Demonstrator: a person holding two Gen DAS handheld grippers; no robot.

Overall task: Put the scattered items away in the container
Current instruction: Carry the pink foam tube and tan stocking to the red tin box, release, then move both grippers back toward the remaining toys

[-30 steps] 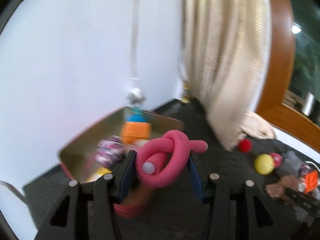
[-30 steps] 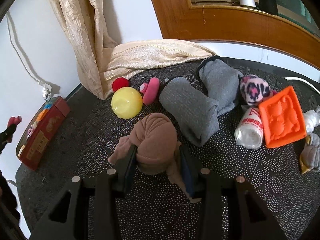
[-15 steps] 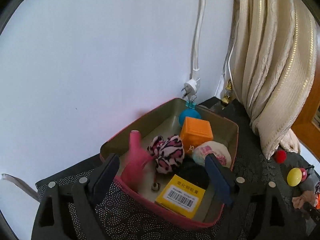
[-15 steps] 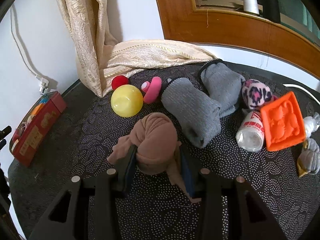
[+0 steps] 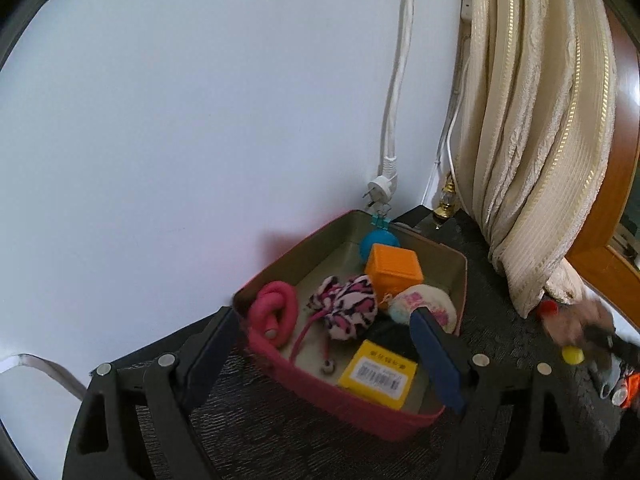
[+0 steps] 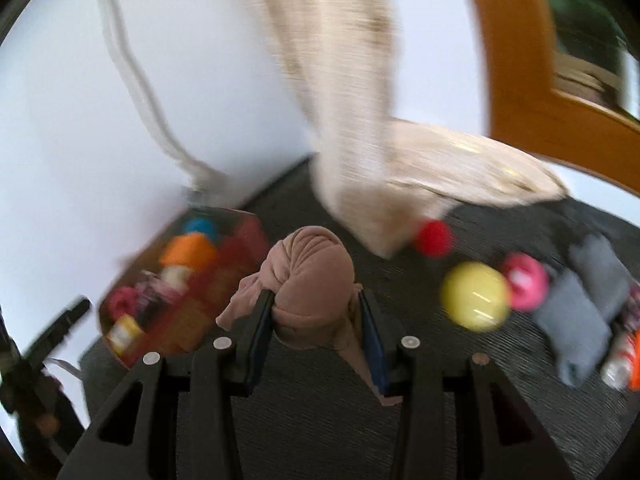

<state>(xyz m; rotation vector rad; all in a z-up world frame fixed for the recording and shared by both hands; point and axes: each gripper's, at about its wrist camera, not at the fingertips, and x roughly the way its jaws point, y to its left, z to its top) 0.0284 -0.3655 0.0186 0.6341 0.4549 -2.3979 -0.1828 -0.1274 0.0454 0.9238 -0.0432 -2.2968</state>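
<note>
The red box (image 5: 340,400) stands on the dark carpet by the white wall. Inside lie a knotted pink foam tube (image 5: 276,312), a pink leopard-print plush (image 5: 348,304), an orange cube (image 5: 394,270), a blue ball (image 5: 378,240), a white round plush (image 5: 428,304) and a yellow carton (image 5: 378,372). My left gripper (image 5: 324,350) hangs open over the box with nothing in it. My right gripper (image 6: 316,320) is shut on a brown cloth bundle (image 6: 312,280), lifted off the carpet, with the red box (image 6: 192,296) to its left. The right wrist view is blurred.
A yellow ball (image 6: 474,302), a red ball (image 6: 432,238), a pink toy (image 6: 524,282), grey socks (image 6: 576,316) and a white bottle (image 6: 618,364) lie on the carpet at right. A cream curtain (image 5: 532,140) hangs by the wooden frame (image 6: 516,60). A white cable and plug (image 5: 382,188) sit behind the box.
My left gripper opened and let the pink foam tube go into the red box, where it now lies at the left. My right gripper lifted the brown bundle and swung toward the box.
</note>
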